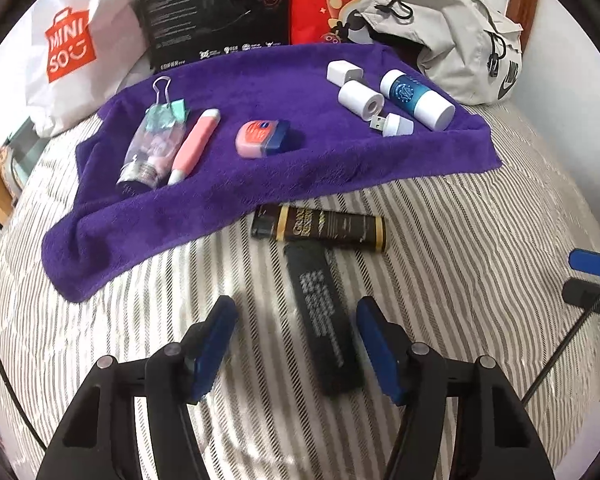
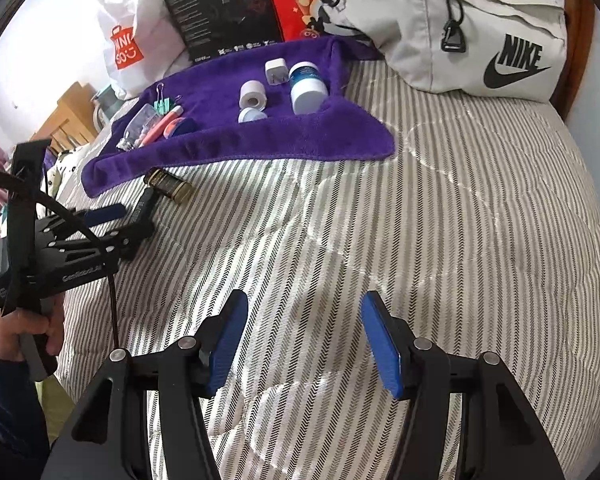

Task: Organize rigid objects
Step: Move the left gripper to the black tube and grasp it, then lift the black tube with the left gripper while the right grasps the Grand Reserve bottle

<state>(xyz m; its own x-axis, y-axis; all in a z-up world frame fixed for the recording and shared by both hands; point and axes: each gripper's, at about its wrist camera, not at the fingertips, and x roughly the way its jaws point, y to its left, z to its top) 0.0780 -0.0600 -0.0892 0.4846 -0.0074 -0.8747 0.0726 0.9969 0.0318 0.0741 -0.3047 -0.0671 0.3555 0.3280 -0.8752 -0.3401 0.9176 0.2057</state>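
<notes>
You worked over a striped bedspread [image 1: 440,240], with a purple towel [image 1: 284,160] spread across its far side. A grey Nike bag [image 2: 460,40], a black box [image 1: 212,8] and a white Miniso bag [image 1: 72,48] stood behind the towel. Your left gripper [image 1: 296,344] was spread wide, its 2 blue pads on either side of a black flat case [image 1: 320,320] lying on the bedspread, not yet touching it. Your right gripper [image 2: 304,340] was spread too, holding nothing, over bare bedspread. A black-and-gold tube [image 1: 324,228] lay just beyond the case, beside the towel's edge. On the towel sat a blue-and-white cylinder [image 1: 416,98], a pink pen [image 1: 194,146] and a white USB plug [image 1: 392,123].
</notes>
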